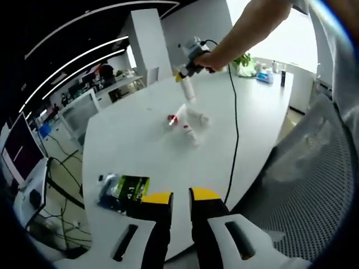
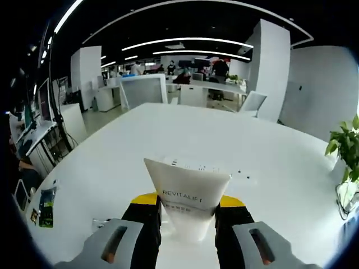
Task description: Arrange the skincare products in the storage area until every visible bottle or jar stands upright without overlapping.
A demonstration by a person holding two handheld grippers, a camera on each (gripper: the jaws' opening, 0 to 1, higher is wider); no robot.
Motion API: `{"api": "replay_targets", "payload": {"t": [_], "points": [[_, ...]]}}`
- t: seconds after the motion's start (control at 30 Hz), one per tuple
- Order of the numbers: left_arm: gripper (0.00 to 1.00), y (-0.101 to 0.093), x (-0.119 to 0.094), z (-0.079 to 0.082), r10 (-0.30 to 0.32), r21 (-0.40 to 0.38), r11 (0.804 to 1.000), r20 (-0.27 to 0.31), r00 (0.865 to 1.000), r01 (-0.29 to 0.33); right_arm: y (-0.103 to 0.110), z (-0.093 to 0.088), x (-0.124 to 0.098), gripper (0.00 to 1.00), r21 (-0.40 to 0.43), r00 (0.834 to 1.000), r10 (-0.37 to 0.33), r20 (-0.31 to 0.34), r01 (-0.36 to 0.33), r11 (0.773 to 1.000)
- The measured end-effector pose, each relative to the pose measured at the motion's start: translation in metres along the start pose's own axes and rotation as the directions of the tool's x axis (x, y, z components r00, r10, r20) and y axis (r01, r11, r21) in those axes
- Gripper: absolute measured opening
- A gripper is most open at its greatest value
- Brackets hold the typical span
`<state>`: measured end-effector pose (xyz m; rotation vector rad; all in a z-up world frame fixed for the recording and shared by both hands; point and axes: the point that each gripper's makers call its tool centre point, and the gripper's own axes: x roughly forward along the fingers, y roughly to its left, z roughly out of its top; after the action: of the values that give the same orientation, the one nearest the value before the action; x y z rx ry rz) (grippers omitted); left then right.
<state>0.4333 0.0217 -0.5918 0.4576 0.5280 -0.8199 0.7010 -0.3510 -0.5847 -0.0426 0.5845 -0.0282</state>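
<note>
a big open-plan office with strip lights overhead can be seen behind everything, and the work is being done on a wide white rounded table [image 1: 140, 134].

in the right gripper view, the right gripper [image 2: 188, 216] is clamped on a white squeeze tube printed "revitalift" [image 2: 188, 193], held with its flat crimped end pointing away from the camera and the yellow-tipped jaws pressed against both sides. in the left gripper view that same gripper is seen far across the table, in a hand on an outstretched arm, with the tube hanging down over the tabletop. whether the tube touches the surface can't be told.

the left gripper [image 1: 180, 203] holds nothing; its jaws are nearly together with a narrow gap, hovering at the near table edge. just beside it lies a dark green-and-black flat packet [image 1: 124, 191].

out in the middle, a small heap of white tubes and bottles with a red cap [image 1: 187, 122] is lying down and overlapping, so most of the sorting looks not yet done.

what could go wrong: a soft tube squeezed mid-body could bulge or slip, and if it's released on a narrow cap it would probably tip. the black cable [image 1: 234, 123] draped across the table near the heap could get dragged through it and scatter things.
</note>
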Motion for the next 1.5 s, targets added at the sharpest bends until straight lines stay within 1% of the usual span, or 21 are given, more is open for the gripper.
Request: {"api": "replay_targets", "payload": {"t": [0.2,0.27,0.37,0.6,0.7,0.83,0.9,1.2,1.27,1.5], "points": [[0.10,-0.0005,0.0001,-0.0006,-0.002,0.002,1.000,-0.003,1.000,0.002,0.0019,-0.0062,0.0027,0.32,0.015,1.000,0.005,-0.007,-0.004,1.000],[0.10,-0.0007,0.0001,-0.0007,-0.003,0.001,1.000,-0.004,1.000,0.003,0.0012,-0.0105,0.0031,0.32,0.033,1.000,0.000,-0.011,0.000,0.999],[0.10,-0.0012,0.0002,-0.0007,-0.006,0.000,1.000,-0.003,1.000,0.006,0.0017,-0.0094,0.0023,0.32,0.043,1.000,-0.003,0.017,0.003,0.999],[0.09,-0.0028,0.0005,-0.0012,-0.014,0.003,1.000,-0.007,1.000,0.014,-0.0007,-0.0097,0.0024,0.33,0.051,1.000,-0.009,0.029,0.008,0.999],[0.09,-0.0032,0.0004,-0.0015,-0.016,0.001,1.000,-0.008,1.000,0.016,0.0000,-0.0091,0.0021,0.33,0.050,1.000,-0.004,0.031,0.002,0.999],[0.09,-0.0044,0.0005,-0.0014,-0.021,0.003,1.000,-0.008,1.000,0.021,0.0043,-0.0078,0.0037,0.33,0.003,0.999,0.025,0.023,-0.025,1.000],[0.09,-0.0039,0.0004,-0.0014,-0.018,0.001,1.000,-0.008,1.000,0.018,0.0046,-0.0068,0.0048,0.33,-0.003,0.999,0.026,0.020,-0.026,1.000],[0.09,-0.0030,-0.0003,-0.0013,-0.013,-0.005,1.000,-0.008,1.000,0.013,0.0029,-0.0061,0.0067,0.33,0.001,1.000,0.028,0.014,-0.028,1.000],[0.09,-0.0019,-0.0004,-0.0015,-0.007,-0.005,1.000,-0.008,1.000,0.007,0.0015,-0.0079,0.0039,0.33,0.013,1.000,0.025,0.013,-0.025,1.000],[0.09,-0.0019,-0.0005,-0.0014,-0.007,-0.003,1.000,-0.008,1.000,0.007,0.0000,-0.0095,0.0002,0.34,0.009,1.000,0.023,0.011,-0.023,1.000]]}}
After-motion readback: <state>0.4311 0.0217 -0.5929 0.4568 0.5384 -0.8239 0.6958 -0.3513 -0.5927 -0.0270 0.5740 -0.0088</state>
